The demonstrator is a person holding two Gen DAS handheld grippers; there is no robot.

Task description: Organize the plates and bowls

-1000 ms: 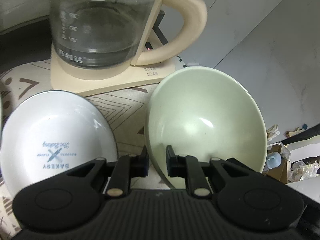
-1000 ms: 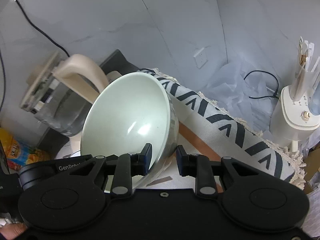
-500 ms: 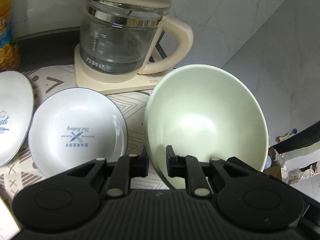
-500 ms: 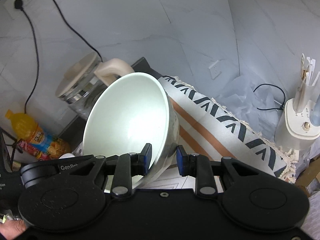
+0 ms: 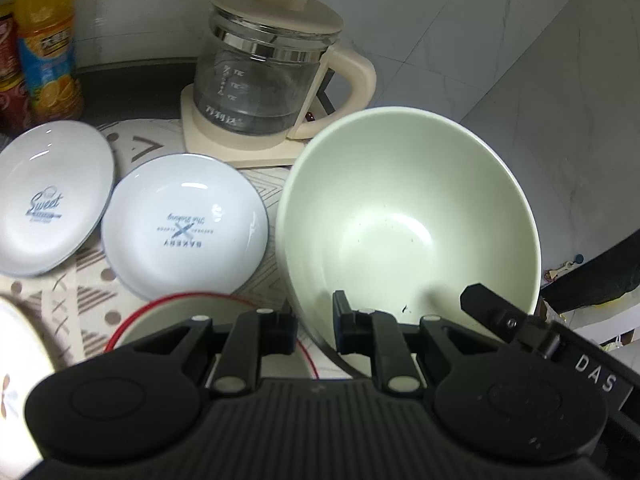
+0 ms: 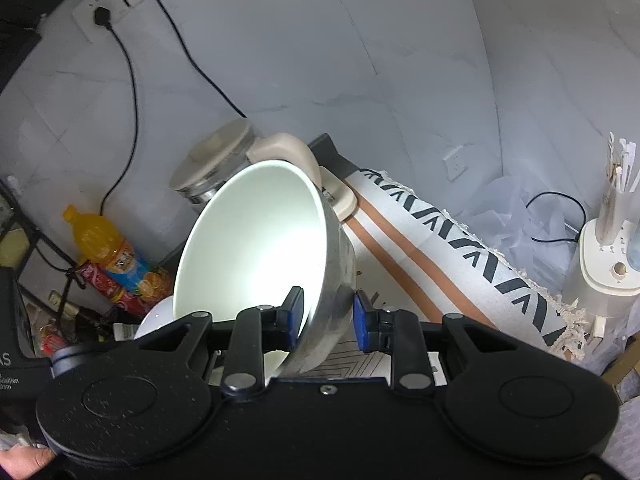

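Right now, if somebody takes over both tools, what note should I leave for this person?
Left tool: shut on the green bowl at its rim.
Right tool: shut on the same bowl's rim; the bowl is tilted.
On the mat: Sweet plate and Bakery plate side by side; red-rimmed bowl below the left tool.
Done: nothing stacked.
Left: set the green bowl down, group plates and bowls.

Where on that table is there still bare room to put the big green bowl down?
The striped cloth right of the kettle looks bare. It is crowded left of the green bowl: two white plates and a red-rimmed bowl sit close together.
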